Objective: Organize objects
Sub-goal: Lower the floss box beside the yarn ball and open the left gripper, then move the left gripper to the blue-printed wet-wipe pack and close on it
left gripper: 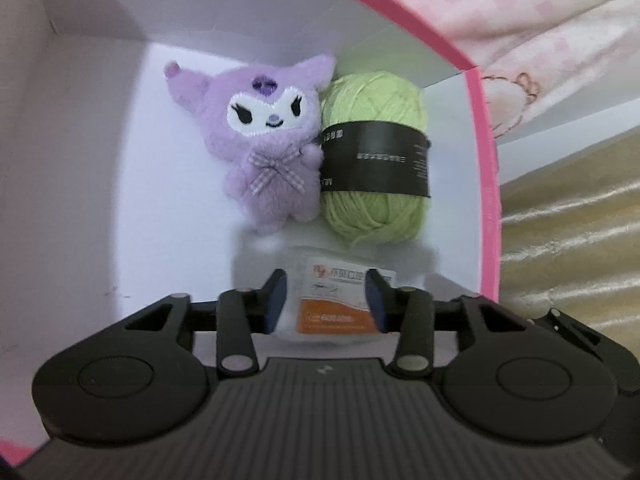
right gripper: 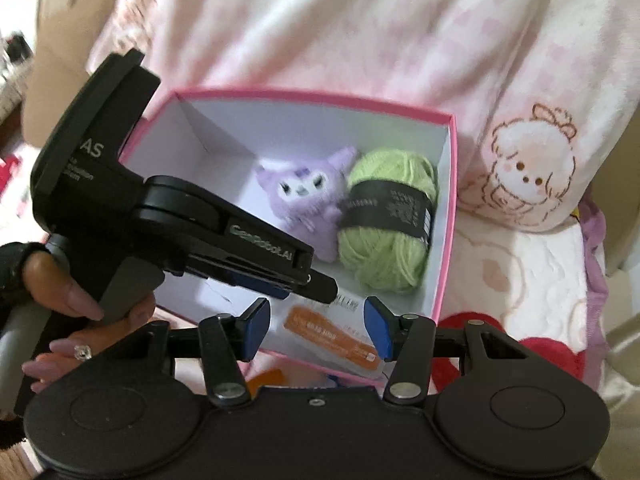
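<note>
A pink box with a white inside holds a purple plush toy and a green yarn ball with a black band, side by side at its far end. My left gripper is inside the box, its blue pads on either side of a white packet with an orange label that lies at the near end. Whether the pads press it is unclear. My right gripper is open and empty, hovering above the box's near edge.
The box rests on a pink and white blanket with a cartoon print. A red plush shape lies right of the box. Gold satin fabric lies to the right in the left wrist view. A hand holds the left gripper's handle.
</note>
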Demonstrator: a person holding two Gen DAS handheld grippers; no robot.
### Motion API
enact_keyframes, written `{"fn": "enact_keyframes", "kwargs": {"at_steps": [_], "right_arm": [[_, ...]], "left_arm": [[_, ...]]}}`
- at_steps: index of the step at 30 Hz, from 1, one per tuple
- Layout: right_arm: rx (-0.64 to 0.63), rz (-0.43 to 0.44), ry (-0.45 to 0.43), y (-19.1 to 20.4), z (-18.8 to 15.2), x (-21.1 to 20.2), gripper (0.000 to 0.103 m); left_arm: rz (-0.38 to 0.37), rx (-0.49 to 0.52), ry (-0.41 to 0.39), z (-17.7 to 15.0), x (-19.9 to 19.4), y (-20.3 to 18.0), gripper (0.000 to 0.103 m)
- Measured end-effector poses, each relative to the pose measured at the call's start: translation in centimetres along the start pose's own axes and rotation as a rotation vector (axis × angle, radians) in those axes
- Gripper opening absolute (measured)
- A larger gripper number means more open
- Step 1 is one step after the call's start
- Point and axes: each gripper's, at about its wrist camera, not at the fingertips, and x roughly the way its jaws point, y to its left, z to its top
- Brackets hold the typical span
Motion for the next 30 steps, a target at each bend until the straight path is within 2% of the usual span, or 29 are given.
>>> {"fn": "enact_keyframes", "kwargs": {"at_steps": [4, 6, 12, 18, 22, 26, 30], "right_arm": [[0.021, 0.081, -0.068, 0.4, -1.6, -1.0, 0.057], [0.014, 0.111, -0.091, 0.7, -2.2, -1.6, 0.058], [0.001, 0.137, -0.153, 1.1, -3.5, -5.1, 0.064], [-0.015, 0.125, -0.188, 0.4, -4.5, -9.4, 0.069], [-0.001, 0.113, -0.167, -0.7, -4.7, -12.0, 0.070], [-0.002, 0.101, -0.177, -1.9, -5.3, -14.7, 0.071], [0.008, 0.148, -0.209, -3.3, -6.4, -16.8, 0.076]], "left_arm": [[0.059, 0.071, -0.040, -0.8, -2.9, -0.7, 0.052], [0.066, 0.093, -0.046, -2.4, -4.7, -0.9, 0.055], [0.184, 0.191, -0.115, -4.9, -10.3, -2.9, 0.060], [0.240, 0.265, -0.163, -8.3, -14.6, -6.3, 0.066], [0.251, 0.283, -0.194, -10.3, -17.4, -8.6, 0.070], [0.268, 0.310, -0.195, -12.3, -18.4, -10.9, 0.072], [0.252, 0.332, -0.203, -13.8, -18.4, -12.6, 0.077]]}}
